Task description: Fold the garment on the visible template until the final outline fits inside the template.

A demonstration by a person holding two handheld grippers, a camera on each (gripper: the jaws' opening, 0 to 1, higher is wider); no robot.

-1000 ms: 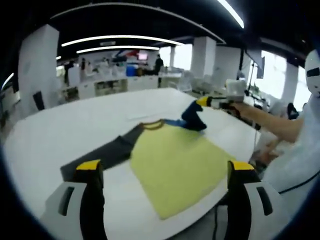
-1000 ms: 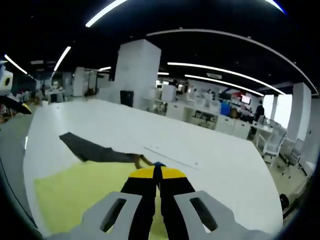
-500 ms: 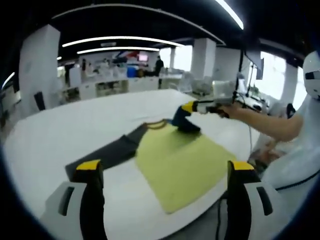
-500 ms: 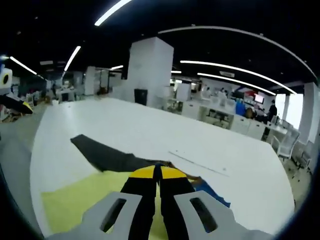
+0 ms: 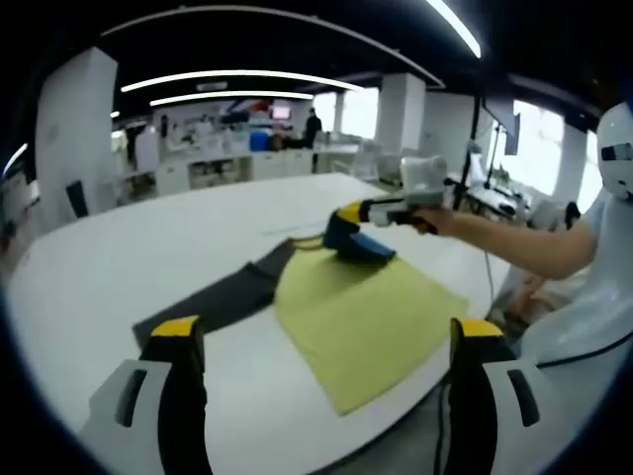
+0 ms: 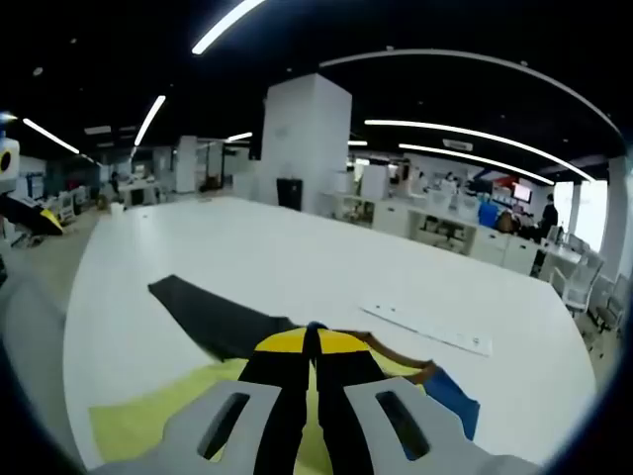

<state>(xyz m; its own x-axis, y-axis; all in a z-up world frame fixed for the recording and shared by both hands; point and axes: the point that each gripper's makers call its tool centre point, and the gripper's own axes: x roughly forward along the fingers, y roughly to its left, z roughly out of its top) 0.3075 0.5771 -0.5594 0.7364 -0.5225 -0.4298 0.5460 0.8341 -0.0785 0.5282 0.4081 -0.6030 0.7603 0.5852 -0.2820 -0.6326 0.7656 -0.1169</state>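
Blue sleeve [image 5: 368, 249] drawn inward, garment [image 5: 366, 317] lying flat, collar away

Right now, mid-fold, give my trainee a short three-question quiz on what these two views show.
1. True or false: the left gripper has its jaws shut on the yellow body of the garment.
2. Which part of the garment does the right gripper hold? A) the dark grey sleeve B) the blue sleeve C) the bottom hem
3. Fill in: the garment lies on a ____ table.

Key
1. False: its jaws stand wide apart, above the near table edge, touching nothing.
2. B: in the left gripper view the blue sleeve hangs from the shut jaws over the garment's collar end.
3. White.
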